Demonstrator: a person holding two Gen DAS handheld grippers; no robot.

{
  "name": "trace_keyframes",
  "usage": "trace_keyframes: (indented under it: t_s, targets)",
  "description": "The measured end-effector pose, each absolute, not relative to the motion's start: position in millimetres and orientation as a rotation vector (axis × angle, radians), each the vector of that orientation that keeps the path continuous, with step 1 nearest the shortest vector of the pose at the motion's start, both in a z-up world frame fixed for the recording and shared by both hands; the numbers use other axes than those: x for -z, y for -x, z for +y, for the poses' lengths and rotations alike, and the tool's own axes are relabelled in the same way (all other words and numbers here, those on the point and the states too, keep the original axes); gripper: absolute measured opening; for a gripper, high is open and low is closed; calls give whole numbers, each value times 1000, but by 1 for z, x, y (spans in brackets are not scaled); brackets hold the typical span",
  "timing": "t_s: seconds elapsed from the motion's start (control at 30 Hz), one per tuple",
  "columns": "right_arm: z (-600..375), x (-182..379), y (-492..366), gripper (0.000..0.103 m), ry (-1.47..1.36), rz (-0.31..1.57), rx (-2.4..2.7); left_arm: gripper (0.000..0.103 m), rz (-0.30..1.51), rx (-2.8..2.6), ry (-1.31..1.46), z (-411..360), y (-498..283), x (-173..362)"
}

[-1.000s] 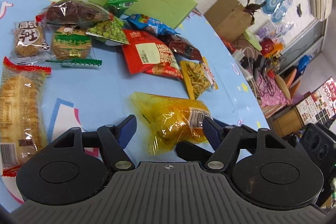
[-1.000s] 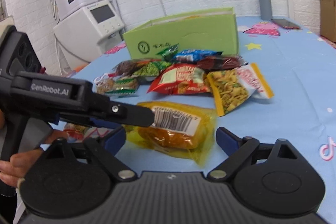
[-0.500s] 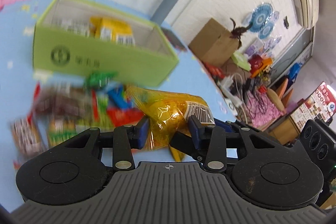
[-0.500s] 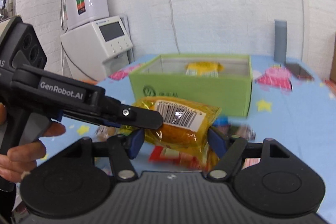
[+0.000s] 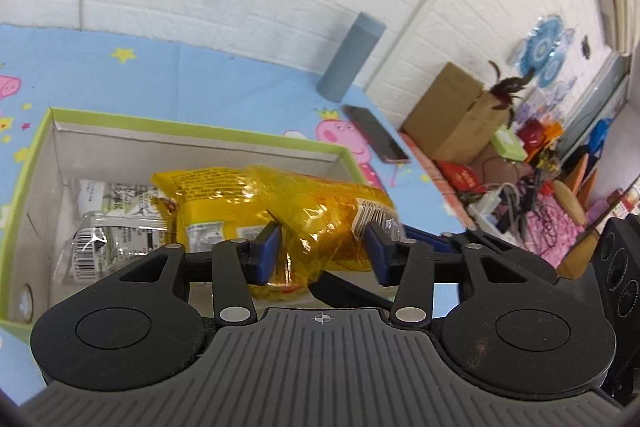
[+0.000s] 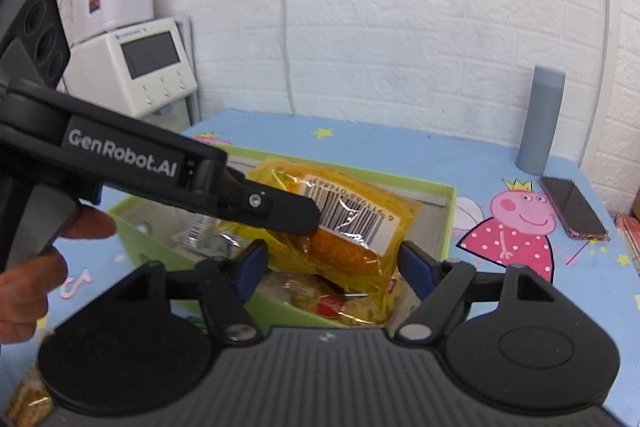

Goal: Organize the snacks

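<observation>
A yellow see-through snack packet with a barcode label hangs over the open green box. Both grippers hold it. My left gripper has its blue pads against the packet's sides, and its jaws are opening. My right gripper also presses the packet from both sides, jaws opening too. The left gripper's black finger crosses the packet in the right wrist view. Inside the box lie a yellow bag and a clear packet with white print.
A grey cylinder and a phone sit on the blue cartoon tablecloth beyond the box. A cardboard carton and clutter stand past the table's right edge. White appliances stand at the left. A hand grips the left tool.
Both grippers closed on the yellow packet, lifted it off the table and carried it forward over the green box. The loose snacks have dropped out of view.
</observation>
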State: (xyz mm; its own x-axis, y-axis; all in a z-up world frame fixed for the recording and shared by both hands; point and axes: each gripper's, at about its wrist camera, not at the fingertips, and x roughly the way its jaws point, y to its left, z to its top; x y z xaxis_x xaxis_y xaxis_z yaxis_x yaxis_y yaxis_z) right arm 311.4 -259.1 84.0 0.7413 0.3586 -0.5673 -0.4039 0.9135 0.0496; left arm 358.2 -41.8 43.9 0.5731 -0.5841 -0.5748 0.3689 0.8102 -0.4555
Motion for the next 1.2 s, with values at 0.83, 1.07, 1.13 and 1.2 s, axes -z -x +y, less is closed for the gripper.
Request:
trace_keyframes:
  t_s: [0.83, 1.07, 1.13, 1.2]
  targets:
    - [-240, -64, -112, 93, -103, 626, -615, 73, 607, 370, 235, 75, -134, -44]
    - [-175, -37, -80, 93, -97, 723, -741, 73, 760, 287, 348, 126, -89, 9]
    - [-158, -34, -74, 93, -67, 728, -758, 72, 785, 291, 383, 134, -86, 18]
    - [-143, -32, -70, 93, -40, 738, -771, 69, 805, 315, 414, 140, -86, 24]
